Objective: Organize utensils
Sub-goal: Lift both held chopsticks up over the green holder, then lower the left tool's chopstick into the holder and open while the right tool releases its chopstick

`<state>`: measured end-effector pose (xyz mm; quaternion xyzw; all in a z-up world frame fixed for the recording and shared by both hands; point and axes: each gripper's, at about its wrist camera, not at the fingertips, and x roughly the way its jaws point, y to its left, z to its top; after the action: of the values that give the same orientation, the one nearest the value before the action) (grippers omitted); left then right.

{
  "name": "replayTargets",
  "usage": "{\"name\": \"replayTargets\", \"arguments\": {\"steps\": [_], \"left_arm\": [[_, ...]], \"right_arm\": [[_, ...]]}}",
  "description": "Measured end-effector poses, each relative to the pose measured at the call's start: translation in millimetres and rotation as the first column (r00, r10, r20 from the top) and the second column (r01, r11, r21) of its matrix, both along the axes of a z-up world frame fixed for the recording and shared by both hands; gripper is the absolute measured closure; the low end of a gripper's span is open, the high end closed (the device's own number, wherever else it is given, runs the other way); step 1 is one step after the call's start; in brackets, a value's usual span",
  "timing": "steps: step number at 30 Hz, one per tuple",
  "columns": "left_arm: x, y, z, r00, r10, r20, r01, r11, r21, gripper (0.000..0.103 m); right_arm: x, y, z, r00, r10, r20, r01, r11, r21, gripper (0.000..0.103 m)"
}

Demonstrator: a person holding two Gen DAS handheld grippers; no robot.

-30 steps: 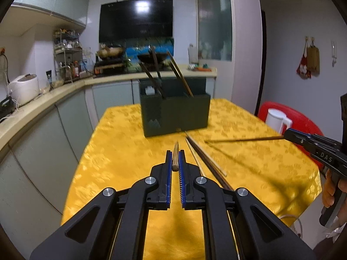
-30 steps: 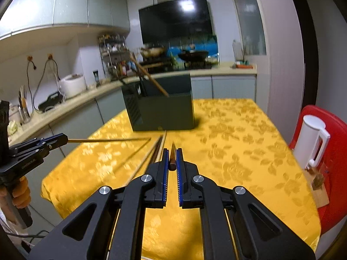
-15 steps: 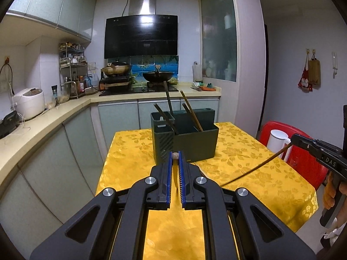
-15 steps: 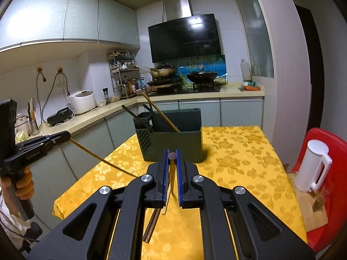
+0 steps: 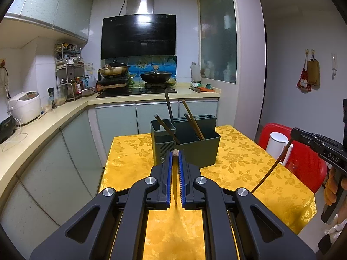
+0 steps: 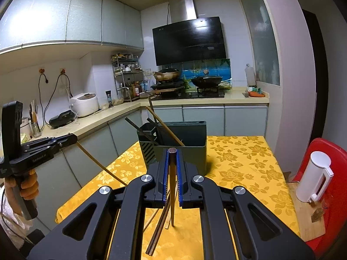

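Left claw point(image 5: 175, 156) clenched on one light chopstick point(image 5: 174, 179), right claw point(image 6: 172, 151) clenched on one dark chopstick point(image 6: 172, 186), four chopsticks standing in dark holder point(image 5: 195, 149) at frame centre, loose chopsticks point(image 6: 158, 231) on yellow counter point(image 6: 238, 164) at lower centre, count unclear.

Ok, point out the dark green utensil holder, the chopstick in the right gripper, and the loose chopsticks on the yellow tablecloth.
Dark green utensil holder point(image 5: 198, 151): left wrist view, front wall.
Dark chopstick in right gripper point(image 6: 172, 192): right wrist view, mid shaft.
Loose brown chopsticks on tablecloth point(image 6: 156, 235): right wrist view, mid shafts.

The left claw point(image 5: 175, 158) pinches a pale chopstick point(image 5: 174, 179) above the yellow table point(image 5: 130, 162), facing the dark utensil holder point(image 5: 195, 149).
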<state>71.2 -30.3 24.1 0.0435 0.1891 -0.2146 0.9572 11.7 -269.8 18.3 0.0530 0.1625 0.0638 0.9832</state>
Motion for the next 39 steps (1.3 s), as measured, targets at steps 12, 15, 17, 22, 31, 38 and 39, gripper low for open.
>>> {"name": "replayTargets", "arguments": {"steps": [12, 15, 17, 22, 31, 38, 39], "left_arm": [[42, -2, 24, 0.996, -0.030, -0.078, 0.027, 0.999, -0.037, 0.097], [51, -6, 39, 0.997, -0.034, -0.068, 0.032, 0.999, -0.037, 0.097], [54, -10, 49, 0.998, -0.036, -0.049, 0.035, 0.999, -0.030, 0.097], [65, -24, 77, 0.999, -0.039, 0.002, 0.039, 0.999, -0.012, 0.097], [104, -56, 114, 0.998, -0.008, 0.057, 0.009, 1.000, -0.015, 0.097], [145, -68, 127, 1.000, 0.007, 0.022, -0.005, 0.997, -0.079, 0.097], [149, -69, 128, 1.000, 0.010, 0.025, -0.008, 0.997, -0.083, 0.097]], "right_arm": [[38, -13, 22, 1.000, 0.008, -0.010, -0.008, 1.000, 0.026, 0.096], [45, -14, 33, 1.000, 0.004, 0.007, -0.004, 1.000, 0.006, 0.096], [51, -14, 41, 1.000, 0.001, 0.019, -0.001, 1.000, -0.004, 0.096], [66, -17, 59, 0.999, -0.006, 0.049, 0.006, 1.000, -0.017, 0.095], [92, -18, 74, 0.998, 0.000, 0.068, 0.001, 1.000, -0.008, 0.096], [110, -23, 83, 0.997, -0.005, 0.074, 0.006, 1.000, -0.005, 0.096], [113, -24, 84, 0.997, -0.008, 0.075, 0.008, 1.000, -0.007, 0.096]]}}
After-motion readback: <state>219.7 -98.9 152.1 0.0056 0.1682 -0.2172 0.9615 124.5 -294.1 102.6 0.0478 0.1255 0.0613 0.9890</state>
